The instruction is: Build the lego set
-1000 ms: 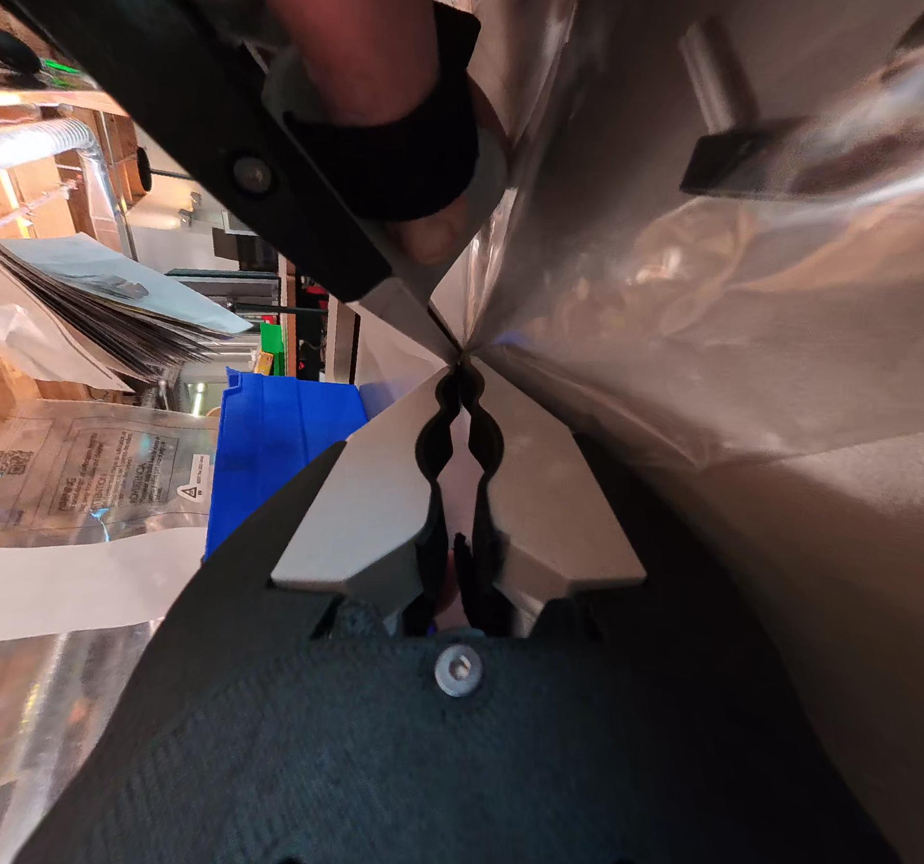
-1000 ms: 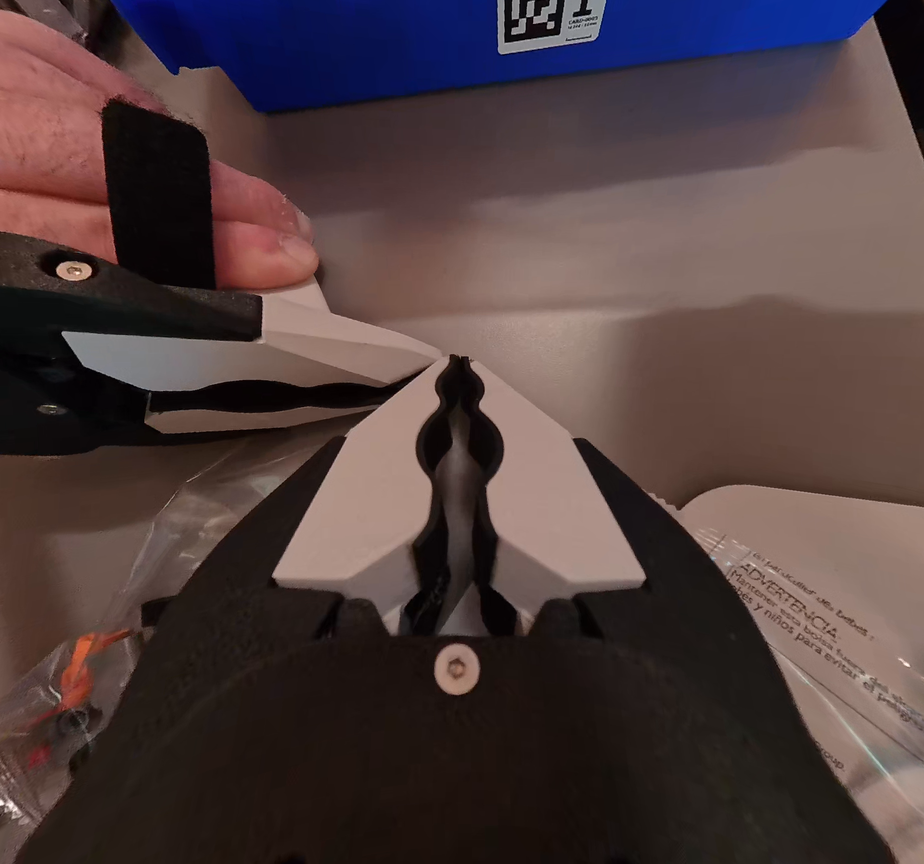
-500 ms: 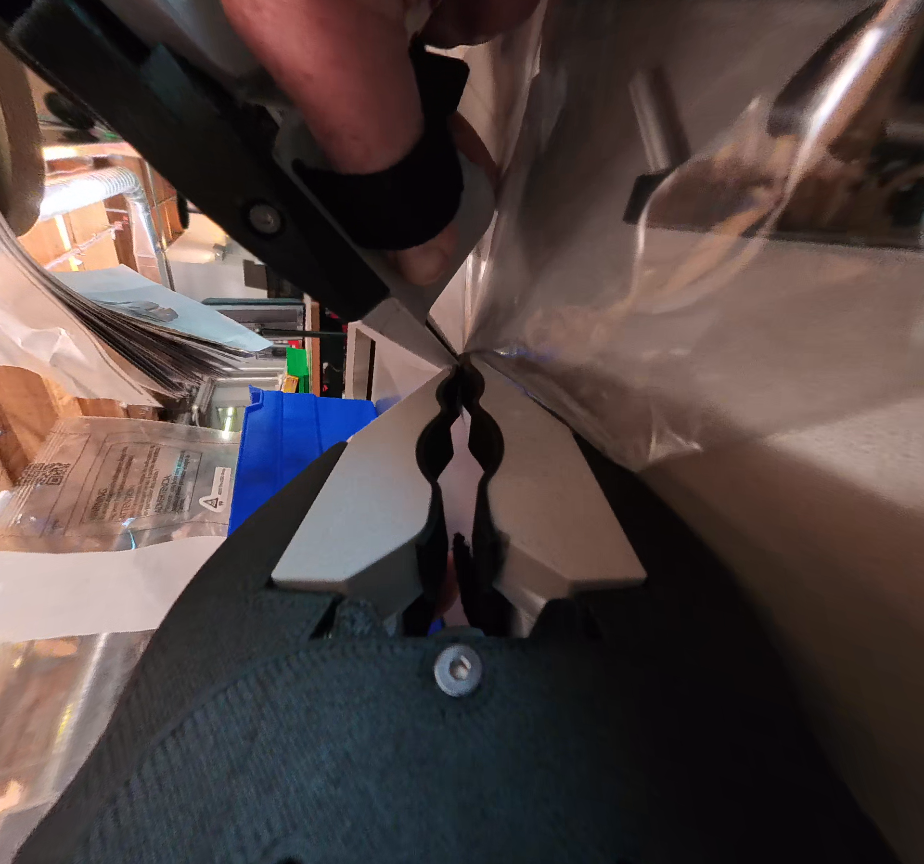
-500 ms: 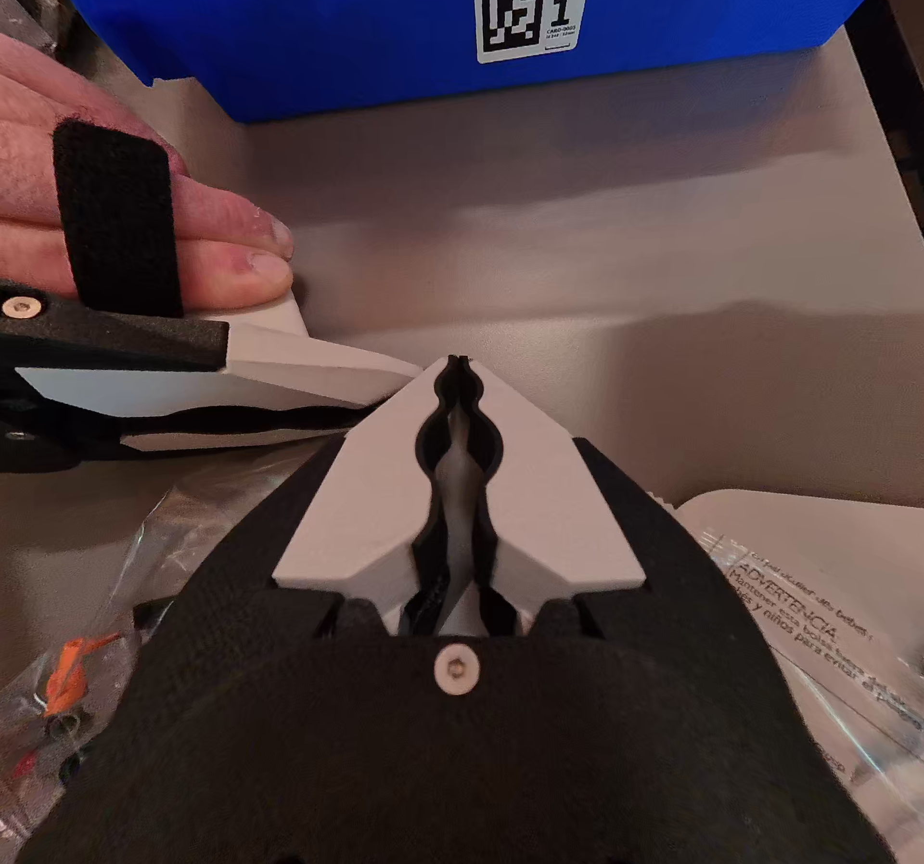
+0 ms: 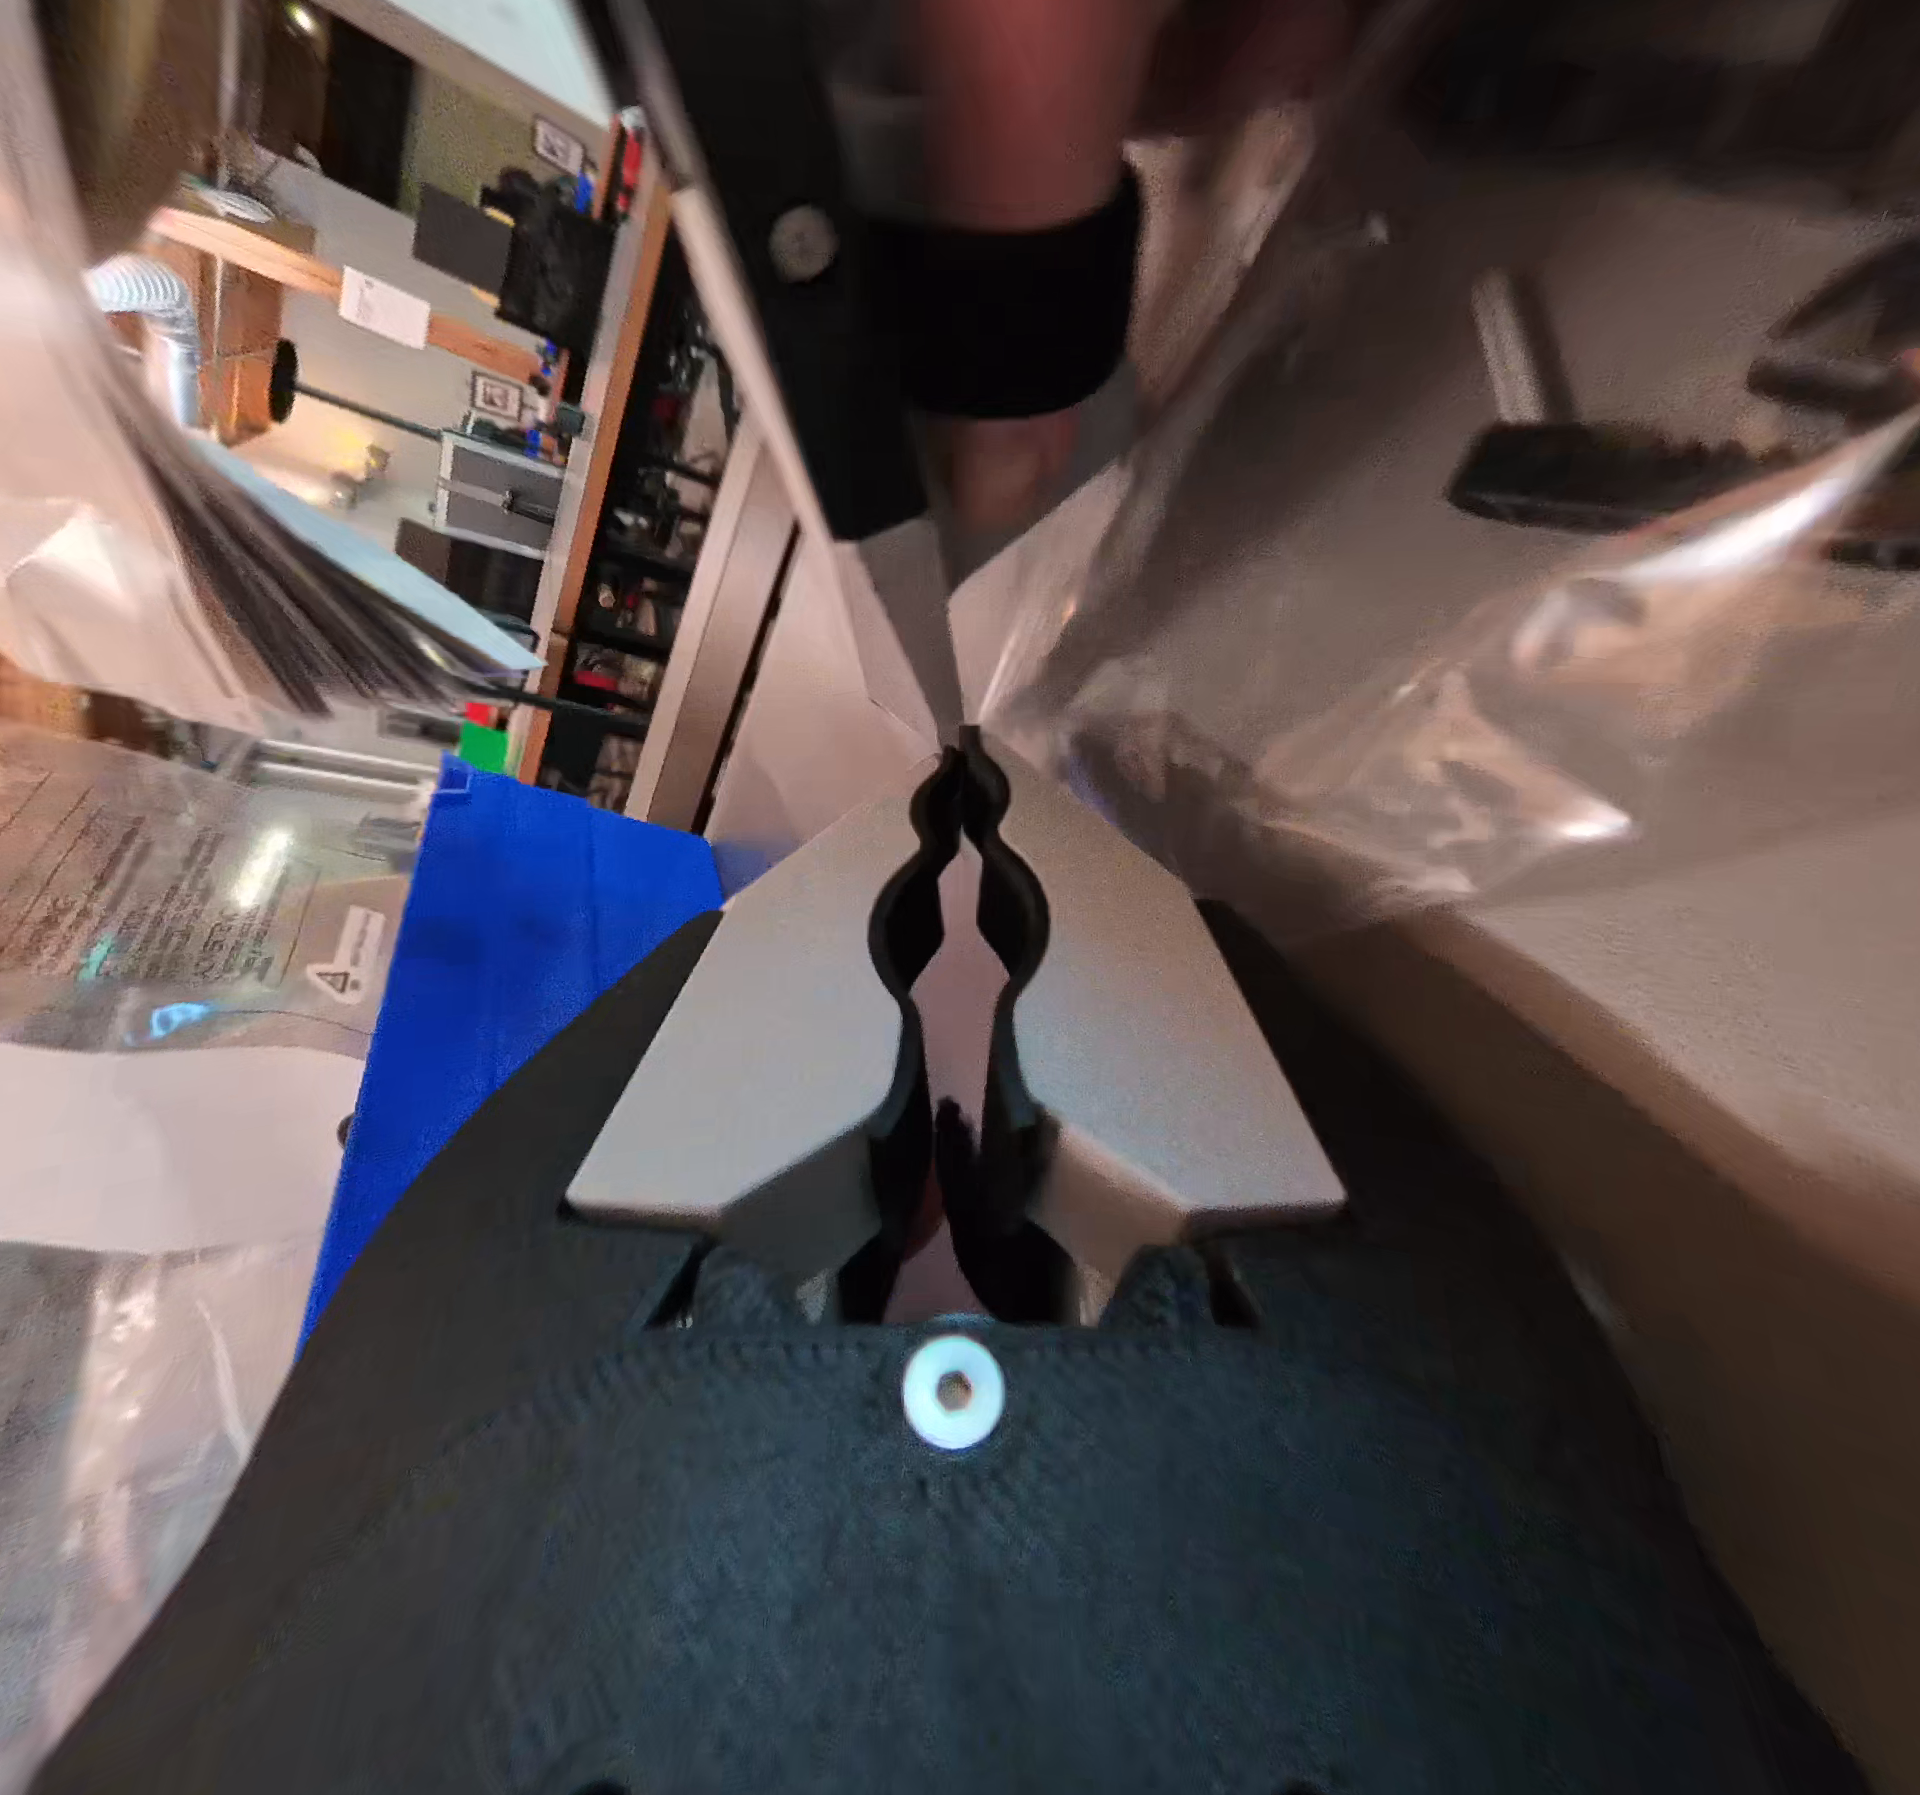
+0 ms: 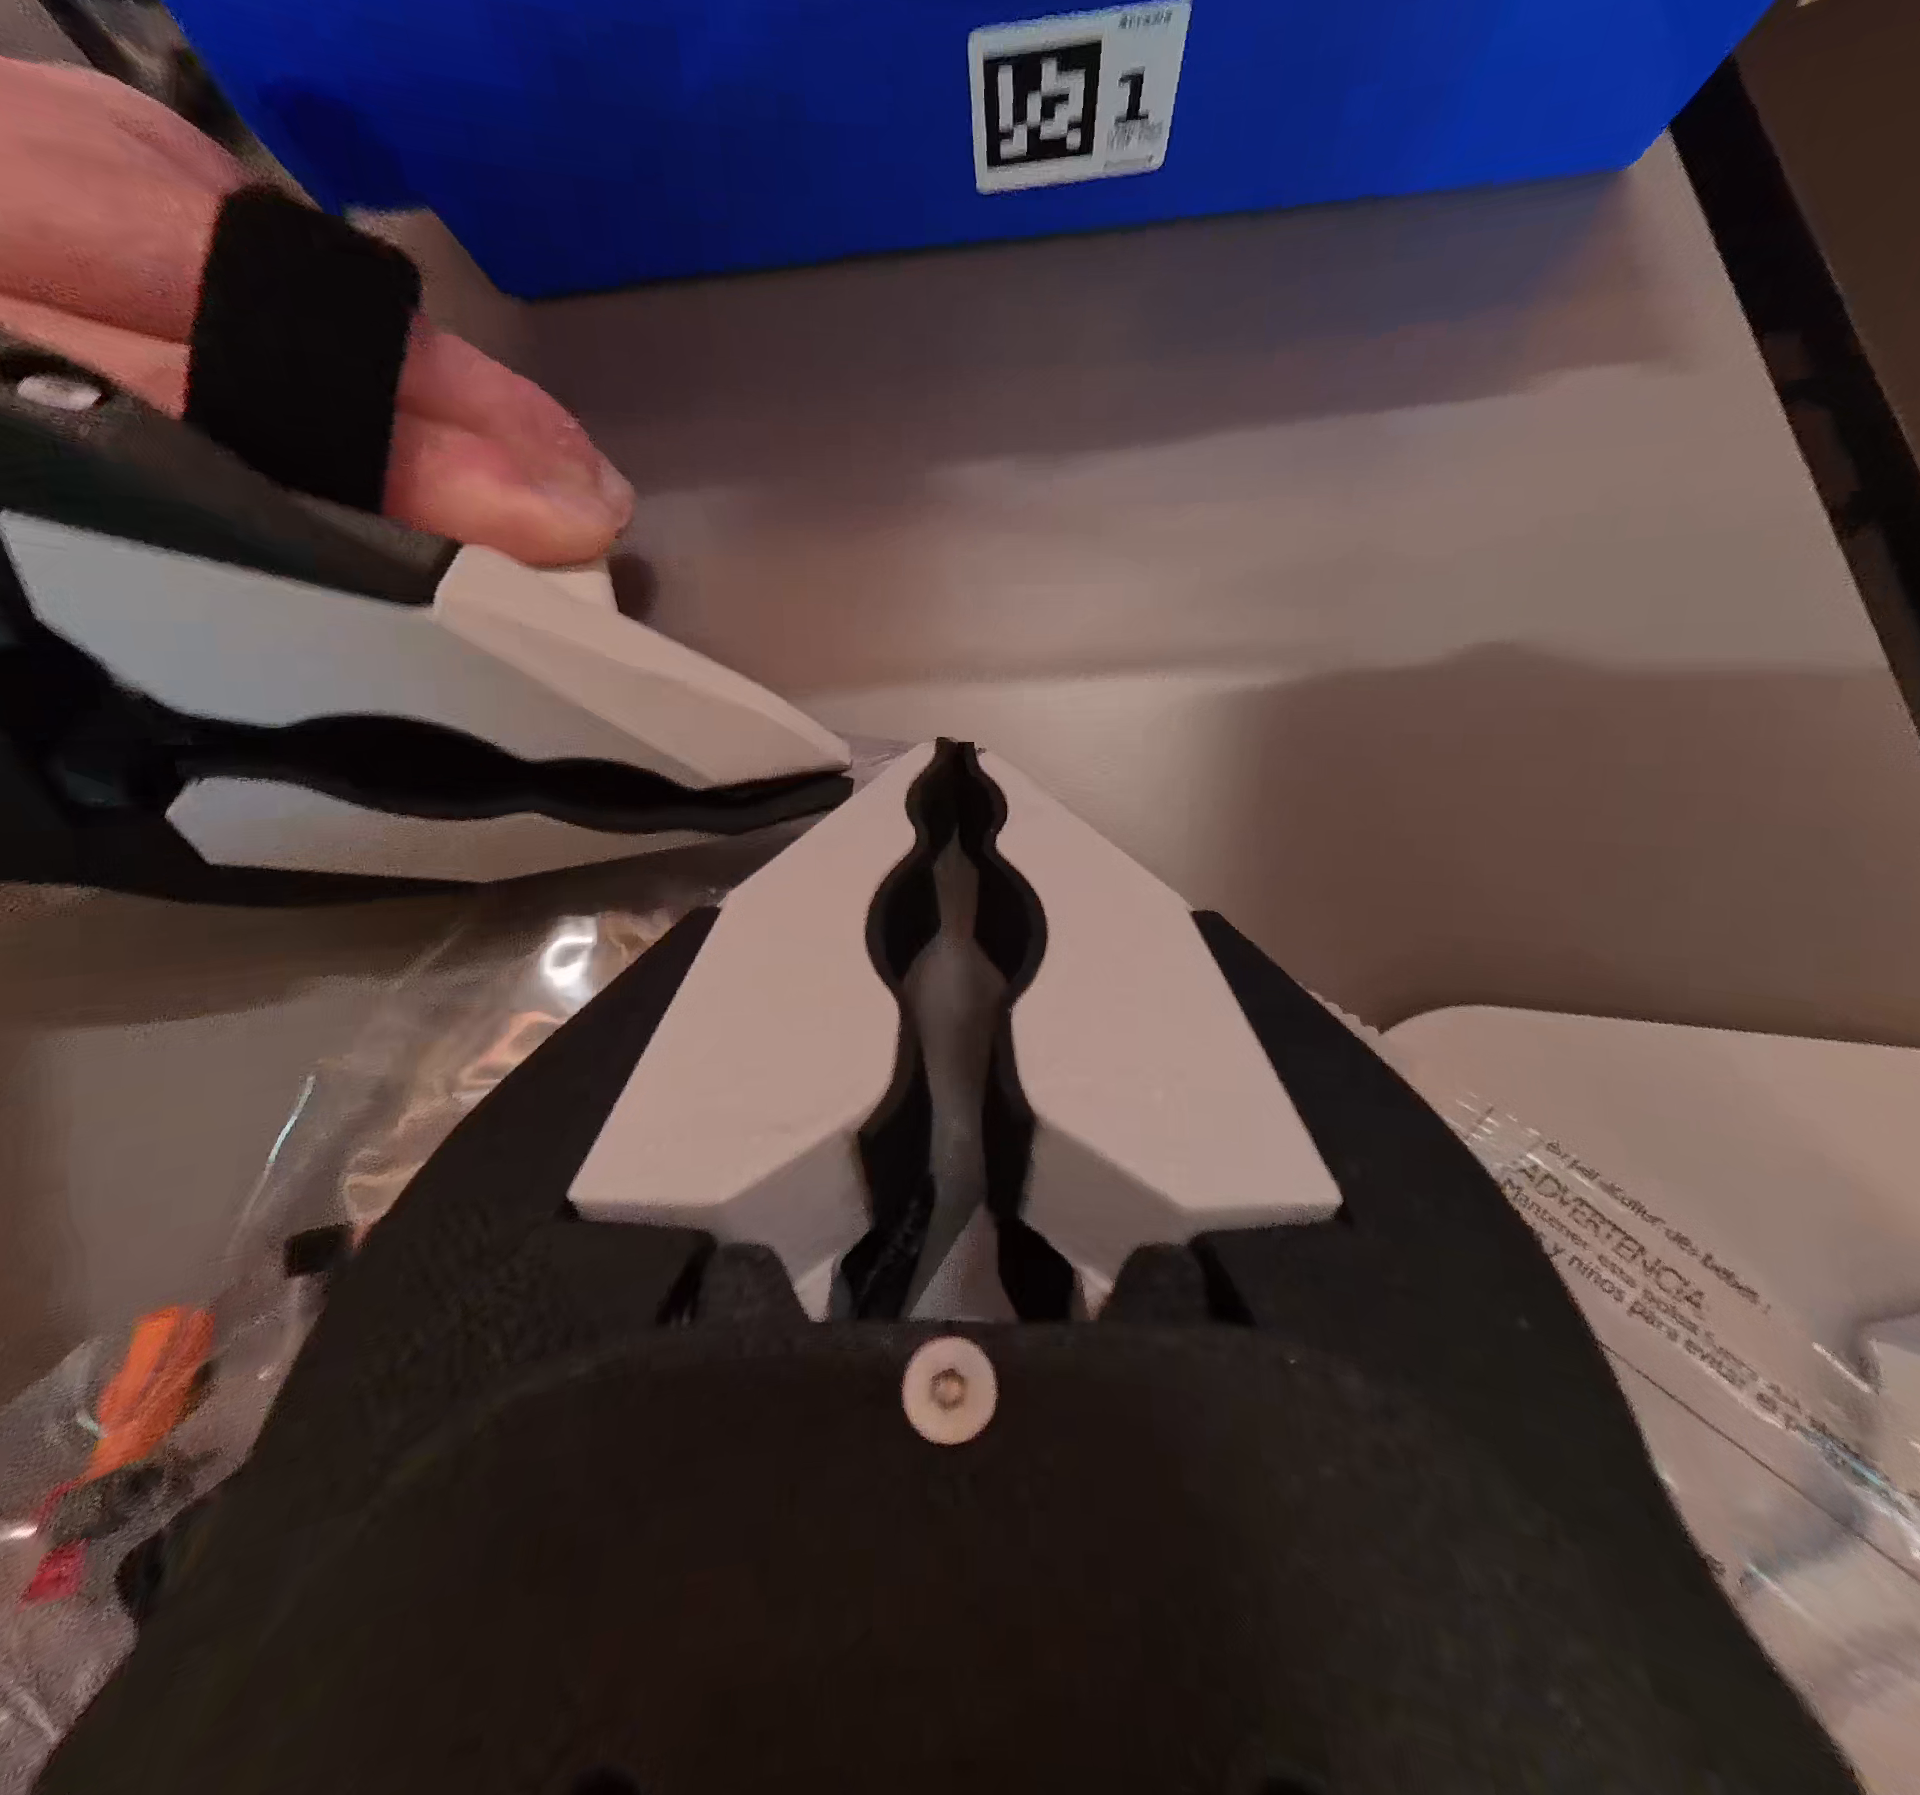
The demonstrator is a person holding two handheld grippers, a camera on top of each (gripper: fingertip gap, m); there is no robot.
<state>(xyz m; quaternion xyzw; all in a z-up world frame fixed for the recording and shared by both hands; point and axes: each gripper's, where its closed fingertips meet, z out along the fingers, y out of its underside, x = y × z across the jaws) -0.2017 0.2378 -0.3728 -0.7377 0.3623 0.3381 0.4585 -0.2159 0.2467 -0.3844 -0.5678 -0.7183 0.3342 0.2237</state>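
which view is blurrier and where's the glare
Left wrist view: blurrier, motion smear on the hand and bag, white glare streaks on its plastic, wide-angle bend in the background; left tool stays sharp. Right wrist view: mostly sharp, slight smear on the left tool and the bin, small glints on the bag, soft shadows on the table.

Ahead of the right gripper (image 6: 961, 753) bare table (image 6: 1195, 540) runs clear to the blue bin (image 6: 675, 83), which walls off the far side; the left gripper (image 6: 831, 774) blocks its left, a printed plastic bag (image 6: 1662, 1278) lies to its right
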